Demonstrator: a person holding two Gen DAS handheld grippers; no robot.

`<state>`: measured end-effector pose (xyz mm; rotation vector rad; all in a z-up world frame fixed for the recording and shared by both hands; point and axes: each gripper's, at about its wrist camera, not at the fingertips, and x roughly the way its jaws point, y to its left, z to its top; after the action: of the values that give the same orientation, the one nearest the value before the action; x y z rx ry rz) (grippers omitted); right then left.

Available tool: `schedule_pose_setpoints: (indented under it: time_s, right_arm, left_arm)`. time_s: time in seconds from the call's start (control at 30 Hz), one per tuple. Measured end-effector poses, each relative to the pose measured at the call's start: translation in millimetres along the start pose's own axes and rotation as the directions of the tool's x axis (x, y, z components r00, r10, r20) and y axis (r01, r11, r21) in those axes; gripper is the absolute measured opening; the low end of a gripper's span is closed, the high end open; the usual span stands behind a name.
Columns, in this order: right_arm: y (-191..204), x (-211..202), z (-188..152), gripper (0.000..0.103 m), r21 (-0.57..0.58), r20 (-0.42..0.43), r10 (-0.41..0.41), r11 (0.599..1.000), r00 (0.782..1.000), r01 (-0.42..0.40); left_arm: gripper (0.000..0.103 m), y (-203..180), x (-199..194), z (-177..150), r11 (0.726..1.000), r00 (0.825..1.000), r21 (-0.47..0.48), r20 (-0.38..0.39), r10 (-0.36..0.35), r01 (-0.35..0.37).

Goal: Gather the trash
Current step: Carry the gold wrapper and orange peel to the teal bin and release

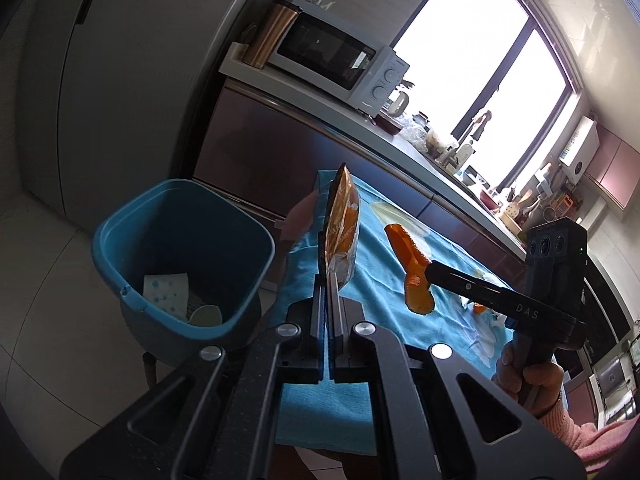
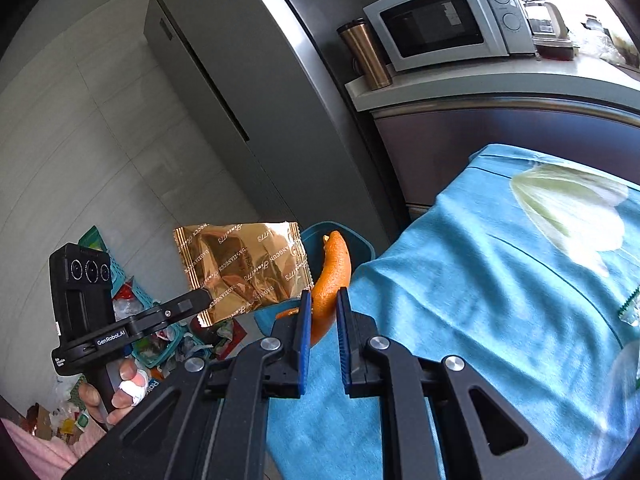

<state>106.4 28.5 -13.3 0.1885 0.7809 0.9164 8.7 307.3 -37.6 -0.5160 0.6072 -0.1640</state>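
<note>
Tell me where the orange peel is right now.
The orange peel is pinched in the right gripper, held above the blue tablecloth's left edge, just right of the gold wrapper and short of the blue bin.

Daylight came from the window (image 1: 480,92), which was blown out to plain white in the left wrist view. The cabinets (image 1: 256,152) below it sat in backlit shadow. The gold wrapper (image 2: 244,272) threw bright glare in the right wrist view. Both fisheye views bent straight lines hard toward dark, vignetted corners. The cloth's (image 2: 520,280) far-right edge was smeared with blur.
</note>
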Motion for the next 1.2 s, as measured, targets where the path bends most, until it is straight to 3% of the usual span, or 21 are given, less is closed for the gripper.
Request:
schedule_pose_setpoints:
  time_s: [0.6, 0.97, 1.2]
  right_arm:
    - [13.9, 84.3, 24.6, 0.011, -0.035, -0.098, 0.007, 0.999, 0.995, -0.01]
    - [16.4, 142.1, 30.9, 0.011, -0.034, -0.196, -0.048, 0.999, 0.979, 0.042]
    - [12.2, 164.6, 31.6, 0.012, -0.026, -0.244, -0.08, 0.997, 0.966, 0.076]
  left_arm:
    - [0.001, 51.3, 21.2, 8.8, 0.99, 0.993, -0.073, -0.021, 0.117, -0.118]
    - [0.001, 72.9, 57.5, 7.7, 0.977, 0.981, -0.104, -0.08, 0.176, -0.184]
    - [0.002, 88.9, 87.3, 6.5, 0.972, 0.974, -0.132, -0.143, 0.173, -0.192]
